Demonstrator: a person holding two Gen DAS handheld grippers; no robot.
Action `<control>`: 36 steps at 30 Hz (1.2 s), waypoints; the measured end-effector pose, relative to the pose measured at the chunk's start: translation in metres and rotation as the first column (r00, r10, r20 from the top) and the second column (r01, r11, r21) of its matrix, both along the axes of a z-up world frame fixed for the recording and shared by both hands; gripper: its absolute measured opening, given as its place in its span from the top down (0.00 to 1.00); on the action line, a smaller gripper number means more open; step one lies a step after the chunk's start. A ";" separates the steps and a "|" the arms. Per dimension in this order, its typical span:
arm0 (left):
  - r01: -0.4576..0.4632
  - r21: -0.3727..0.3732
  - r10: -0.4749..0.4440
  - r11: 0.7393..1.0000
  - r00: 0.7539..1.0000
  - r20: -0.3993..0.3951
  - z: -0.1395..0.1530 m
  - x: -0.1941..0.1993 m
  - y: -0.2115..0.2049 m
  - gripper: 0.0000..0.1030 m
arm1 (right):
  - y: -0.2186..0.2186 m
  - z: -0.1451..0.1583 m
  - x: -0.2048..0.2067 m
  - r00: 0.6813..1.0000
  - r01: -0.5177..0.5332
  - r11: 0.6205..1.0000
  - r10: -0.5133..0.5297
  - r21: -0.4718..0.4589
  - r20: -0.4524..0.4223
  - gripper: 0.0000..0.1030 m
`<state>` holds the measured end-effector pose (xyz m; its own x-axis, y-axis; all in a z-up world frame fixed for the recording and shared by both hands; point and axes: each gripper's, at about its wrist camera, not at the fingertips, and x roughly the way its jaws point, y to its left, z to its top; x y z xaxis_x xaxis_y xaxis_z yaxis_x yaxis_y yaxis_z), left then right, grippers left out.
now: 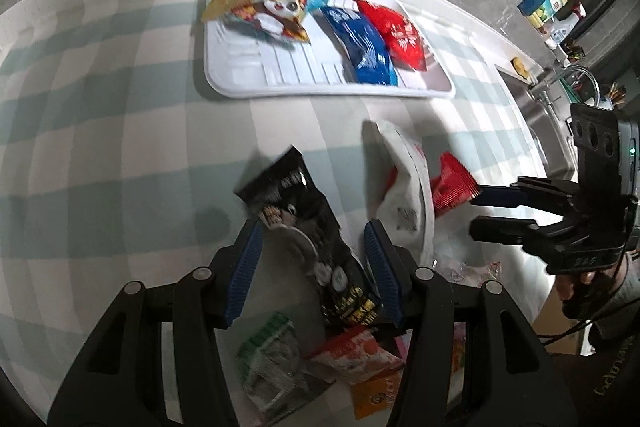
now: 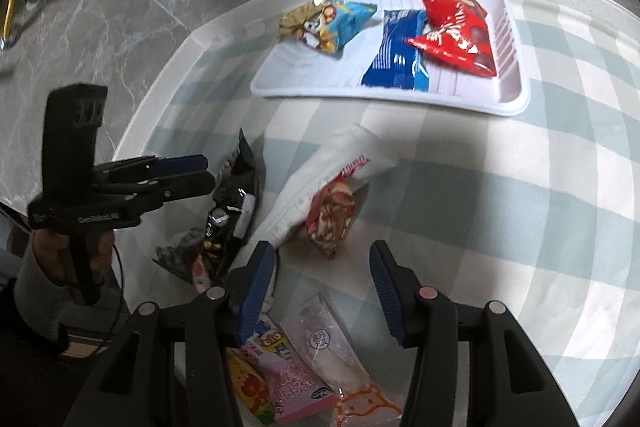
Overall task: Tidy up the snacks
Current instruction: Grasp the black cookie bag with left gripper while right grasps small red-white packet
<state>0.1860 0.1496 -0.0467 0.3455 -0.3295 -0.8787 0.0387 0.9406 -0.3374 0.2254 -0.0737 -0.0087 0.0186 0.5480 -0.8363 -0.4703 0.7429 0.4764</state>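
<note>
The left tongs and right tongs both hang spread and empty over loose snacks on the counter, while three bags already lie in the white tray at twelve o'clock.

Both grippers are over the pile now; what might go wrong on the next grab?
1. The left gripper straddles the black packet, which lies skewed between its pads, so it may twist or slip.
2. The white bag overlaps the brown-red packet; the right gripper might drag both.
3. The tray's free space is at one end.
</note>
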 end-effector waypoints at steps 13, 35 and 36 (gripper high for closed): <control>-0.010 0.003 0.010 1.000 0.999 -0.040 -0.013 0.004 -0.004 0.50 | 0.005 -0.015 0.003 1.000 0.011 1.000 -0.011 -0.022 0.009 0.49; 0.007 0.018 -0.005 1.000 0.997 -0.072 -0.025 0.010 -0.017 0.50 | 0.019 -0.021 0.012 1.000 -0.012 1.000 0.012 -0.002 0.016 0.49; 0.007 0.018 -0.005 1.000 0.997 -0.074 -0.025 0.010 -0.017 0.50 | 0.019 -0.021 0.012 1.000 -0.012 1.000 0.012 -0.003 0.016 0.49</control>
<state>0.1956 0.1324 -0.0717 0.2776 -0.3146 -0.9077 0.0199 0.9465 -0.3220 0.2379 -0.0544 -0.0298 0.0255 0.5462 -0.8373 -0.4867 0.7384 0.4669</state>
